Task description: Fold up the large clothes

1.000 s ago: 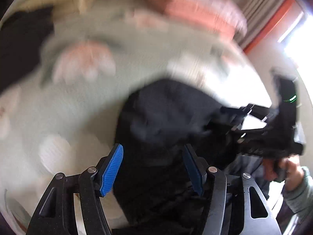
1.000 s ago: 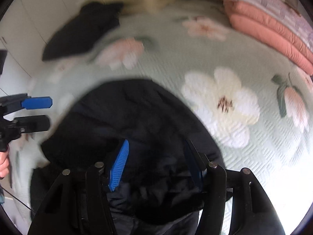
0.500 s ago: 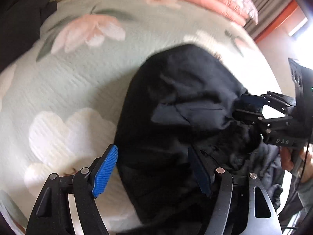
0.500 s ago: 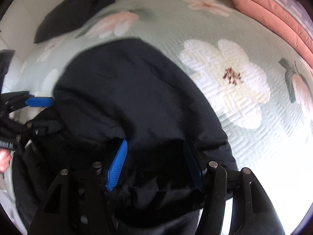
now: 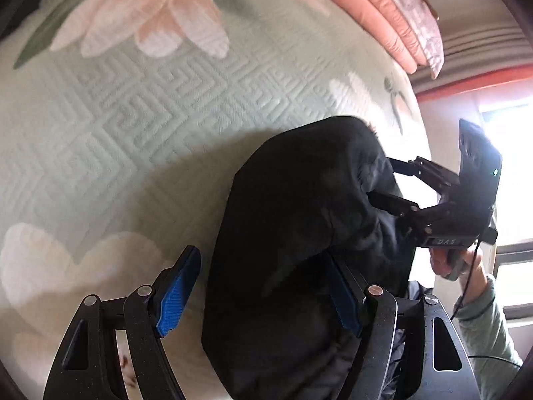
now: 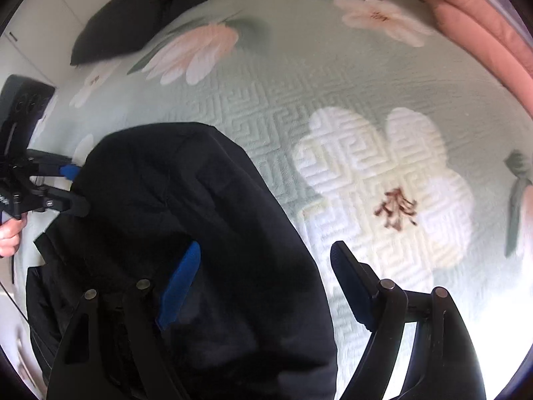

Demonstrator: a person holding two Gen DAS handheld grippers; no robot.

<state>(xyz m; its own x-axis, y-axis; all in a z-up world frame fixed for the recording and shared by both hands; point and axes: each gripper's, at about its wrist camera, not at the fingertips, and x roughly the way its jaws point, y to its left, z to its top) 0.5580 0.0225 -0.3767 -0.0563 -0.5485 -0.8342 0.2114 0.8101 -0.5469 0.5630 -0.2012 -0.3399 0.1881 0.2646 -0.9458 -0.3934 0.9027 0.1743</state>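
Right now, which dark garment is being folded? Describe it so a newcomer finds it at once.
On the pale green flowered bedspread, find the big white flower. Left of it lies the black garment, between both hand-held grippers; the other dark garment lies untouched at the far edge.

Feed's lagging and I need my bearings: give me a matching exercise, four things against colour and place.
1 garment being folded
2 bedspread
3 stacked quilts
4 spare garment

a pink, along the bed's edge
b pale green with flowers
c black, close in front
d dark, far corner of the bed

Pairs: 1-c, 2-b, 3-a, 4-d
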